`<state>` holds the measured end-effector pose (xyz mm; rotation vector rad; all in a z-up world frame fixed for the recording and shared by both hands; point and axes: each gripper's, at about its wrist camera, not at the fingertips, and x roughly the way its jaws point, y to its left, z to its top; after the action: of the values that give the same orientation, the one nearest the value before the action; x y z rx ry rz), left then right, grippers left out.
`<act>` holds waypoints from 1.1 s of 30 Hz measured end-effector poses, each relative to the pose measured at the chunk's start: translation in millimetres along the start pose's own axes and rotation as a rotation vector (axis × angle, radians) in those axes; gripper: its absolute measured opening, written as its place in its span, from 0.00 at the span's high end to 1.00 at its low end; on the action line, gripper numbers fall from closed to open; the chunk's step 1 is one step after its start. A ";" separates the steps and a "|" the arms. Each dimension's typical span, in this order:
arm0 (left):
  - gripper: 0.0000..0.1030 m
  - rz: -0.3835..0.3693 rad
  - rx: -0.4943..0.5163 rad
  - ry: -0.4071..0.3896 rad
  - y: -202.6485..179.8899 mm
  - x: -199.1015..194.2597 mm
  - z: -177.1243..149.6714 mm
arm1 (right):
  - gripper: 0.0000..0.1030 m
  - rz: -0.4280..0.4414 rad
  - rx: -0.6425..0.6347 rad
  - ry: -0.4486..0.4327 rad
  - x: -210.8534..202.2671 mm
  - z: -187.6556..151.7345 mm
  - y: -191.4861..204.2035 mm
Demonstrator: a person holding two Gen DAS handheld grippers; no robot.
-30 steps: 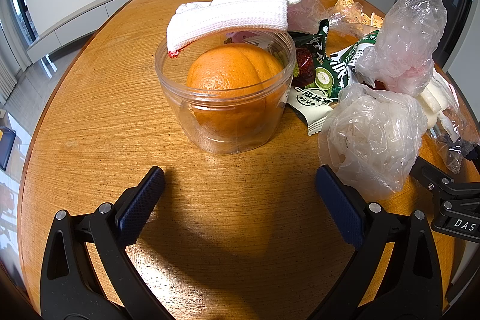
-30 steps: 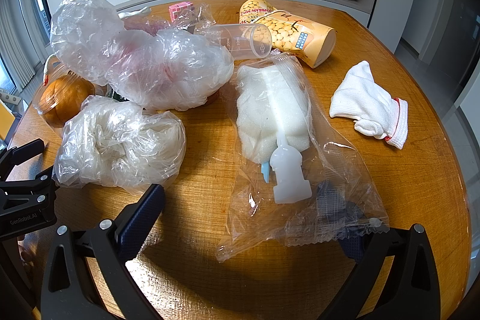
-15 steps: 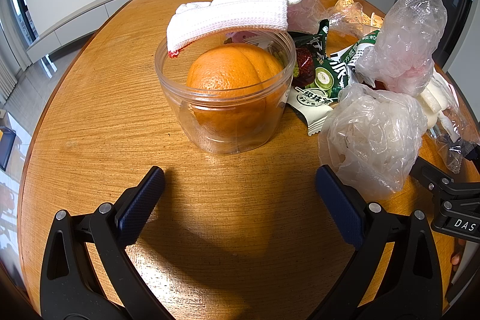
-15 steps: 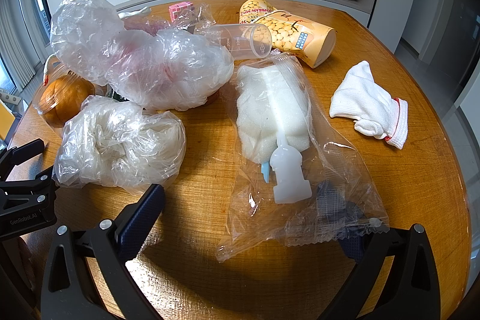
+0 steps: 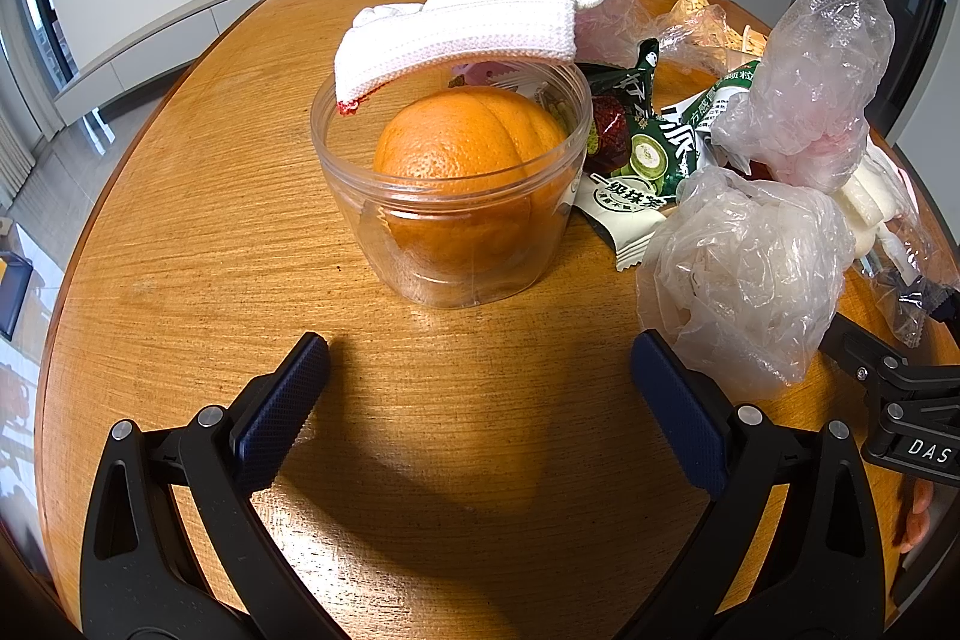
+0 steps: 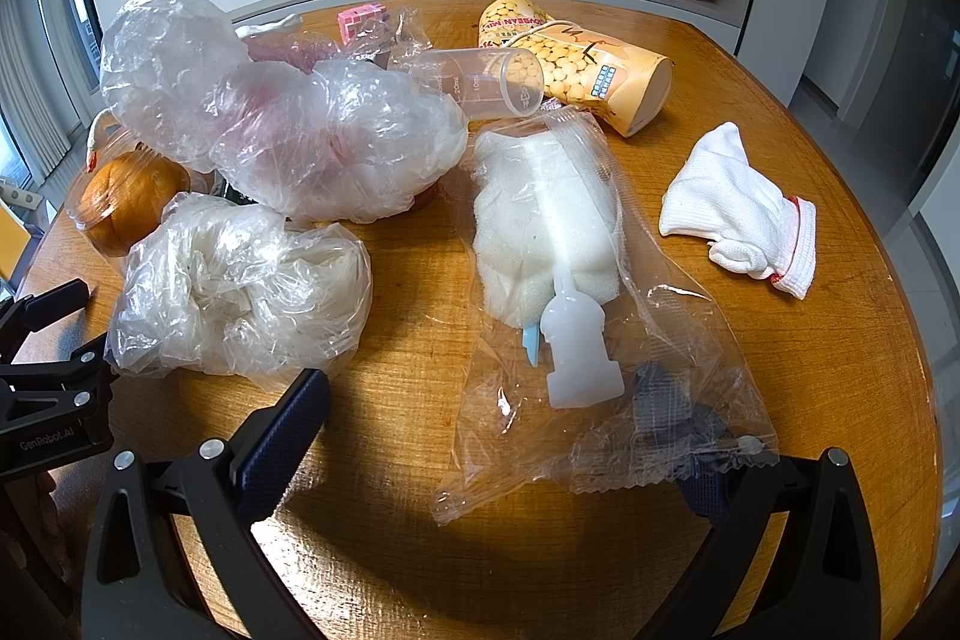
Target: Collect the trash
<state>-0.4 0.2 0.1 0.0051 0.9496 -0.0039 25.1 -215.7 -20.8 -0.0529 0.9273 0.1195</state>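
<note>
My left gripper (image 5: 480, 400) is open and empty, low over the round wooden table (image 5: 210, 244), just short of a clear plastic tub (image 5: 450, 196) with an orange (image 5: 462, 148) in it. A crumpled clear bag (image 5: 744, 274) lies by its right finger. My right gripper (image 6: 498, 418) is open; its right finger sits under the near end of a clear bag holding a white sponge brush (image 6: 552, 244). The crumpled clear bag (image 6: 240, 286) lies by its left finger. A bigger crumpled bag (image 6: 324, 142), green snack wrappers (image 5: 648, 148) and a yellow paper cup (image 6: 576, 58) lie beyond.
A white glove (image 5: 480, 22) rests on the tub's far rim. Another white glove (image 6: 738, 214) lies at the right. A clear measuring cup (image 6: 480, 82) and a pink block (image 6: 360, 22) sit farther back. The table edge curves close on the right (image 6: 924, 340).
</note>
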 end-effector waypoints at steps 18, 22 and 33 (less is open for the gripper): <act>0.06 -0.158 0.216 0.118 -90.0 -39.5 23.4 | 0.03 0.211 0.083 0.071 -78.9 41.6 -67.7; 0.22 -0.133 0.221 0.153 -101.8 -11.7 30.1 | 0.10 0.229 0.090 0.093 -71.9 53.4 -72.7; 0.48 -0.270 0.178 0.134 -82.6 -8.6 25.9 | 0.30 0.279 -0.122 0.144 -47.3 77.6 -11.1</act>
<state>15.2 -82.5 21.9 0.0421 1.0756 -0.3416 60.0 -223.0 63.5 -0.0456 1.0668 0.4355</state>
